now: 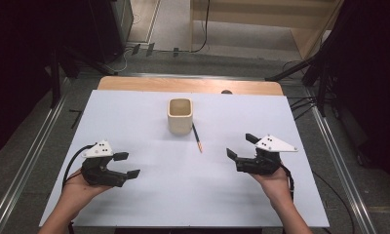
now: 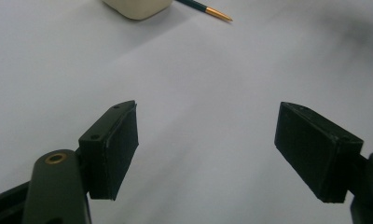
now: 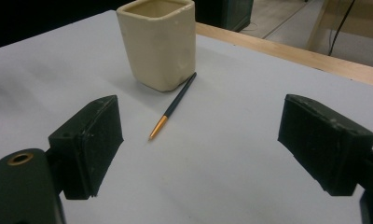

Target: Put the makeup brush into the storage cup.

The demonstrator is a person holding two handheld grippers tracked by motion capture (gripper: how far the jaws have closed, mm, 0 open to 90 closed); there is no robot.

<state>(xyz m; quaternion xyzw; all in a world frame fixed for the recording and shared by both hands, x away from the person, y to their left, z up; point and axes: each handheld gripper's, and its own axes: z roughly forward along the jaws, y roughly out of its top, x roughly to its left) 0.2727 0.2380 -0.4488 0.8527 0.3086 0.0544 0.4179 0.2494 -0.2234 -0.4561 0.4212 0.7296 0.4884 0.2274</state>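
White sheeting covered the tabletop almost to its edges, leaving a strip of bare wood along the far edge. Around the table the room was dim: grey floor, metal rails running down both sides, dark stands and loose cables at the far corners, and pale wooden furniture beyond. A cream cup with squared sides stood upright near the middle of the far half of the tabletop, its mouth open and its inside in shadow. A dark pencil with an orange tip lay flat just beside the cup on its right, one end close against the cup's base, the orange tip pointing toward the near edge. The left gripper was held in the person's left hand low over the near left part of the tabletop, its jaws spread wide with nothing between them; the pencil lay well apart from it, off toward the far right. The right gripper sat in the right hand over the near right part, jaws likewise spread and empty. In the right gripper view the pencil lay ahead of the jaws, between their lines and nearer the left one, with the cup behind it.
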